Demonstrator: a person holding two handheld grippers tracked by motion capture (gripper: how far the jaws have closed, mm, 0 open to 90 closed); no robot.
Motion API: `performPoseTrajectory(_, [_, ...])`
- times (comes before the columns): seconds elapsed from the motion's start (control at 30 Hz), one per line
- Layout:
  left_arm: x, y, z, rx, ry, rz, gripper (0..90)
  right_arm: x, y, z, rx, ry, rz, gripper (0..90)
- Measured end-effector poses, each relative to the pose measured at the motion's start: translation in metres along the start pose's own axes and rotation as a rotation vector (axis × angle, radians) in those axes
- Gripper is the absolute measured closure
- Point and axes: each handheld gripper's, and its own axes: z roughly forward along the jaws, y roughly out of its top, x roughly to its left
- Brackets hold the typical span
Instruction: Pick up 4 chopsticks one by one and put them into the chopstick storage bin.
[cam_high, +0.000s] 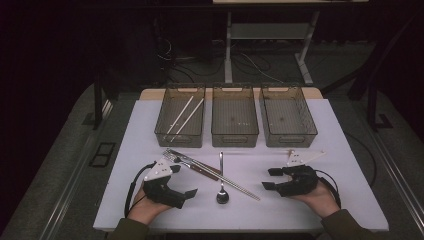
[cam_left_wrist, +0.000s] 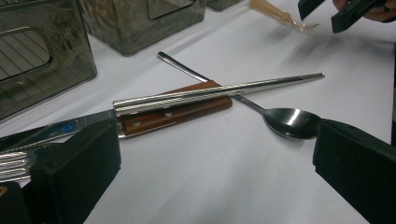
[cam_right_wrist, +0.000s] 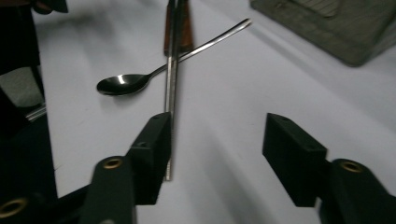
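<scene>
A cluster of cutlery lies on the white table (cam_high: 150, 125): a fork (cam_high: 172, 156), a wooden-handled knife (cam_high: 202, 170), a pair of metal chopsticks (cam_high: 235, 187) and a spoon (cam_high: 222, 195). In the left gripper view the chopsticks (cam_left_wrist: 210, 93) rest across the knife handle (cam_left_wrist: 177, 114) and over the spoon (cam_left_wrist: 292, 122). My left gripper (cam_high: 184, 181) stands open just left of the cluster, with nothing between its jaws. My right gripper (cam_high: 270, 178) is open to the right of the cluster and holds nothing. Its left jaw hangs over the chopsticks' tip (cam_right_wrist: 170, 70), with the spoon (cam_right_wrist: 121, 85) beyond.
Three translucent bins stand in a row at the back. The left bin (cam_high: 165, 135) holds two pale chopsticks (cam_high: 184, 115). The middle bin (cam_high: 235, 137) and right bin (cam_high: 287, 137) look bare. A pale plastic utensil (cam_high: 255, 150) lies in front of the bins.
</scene>
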Motion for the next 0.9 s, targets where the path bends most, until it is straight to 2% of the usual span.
performPoseTrajectory(0.2, [0.0, 0.0, 0.0, 0.002, 0.0, 0.005, 0.0, 0.011, 0.002, 0.019, 0.066, 0.072, -0.041, 63.8])
performPoseTrajectory(0.33, [0.0, 0.0, 0.0, -0.001, -0.002, 0.005, 0.0, 0.018, 0.003, 0.03, 0.114, 0.088, -0.07, 71.1])
performPoseTrajectory(0.5, [-0.001, 0.0, 0.001, 0.004, -0.006, 0.011, 0.0, 0.024, 0.001, 0.039, 0.168, 0.069, -0.111, 76.1])
performPoseTrajectory(0.67, [-0.001, 0.0, 0.002, 0.006, -0.01, 0.012, 0.0, 0.026, 0.0, 0.041, 0.179, 0.068, -0.122, 77.5])
performPoseTrajectory(0.9, [-0.001, 0.0, 0.002, 0.007, -0.011, 0.013, 0.0, 0.03, -0.002, 0.045, 0.209, 0.038, -0.167, 80.3])
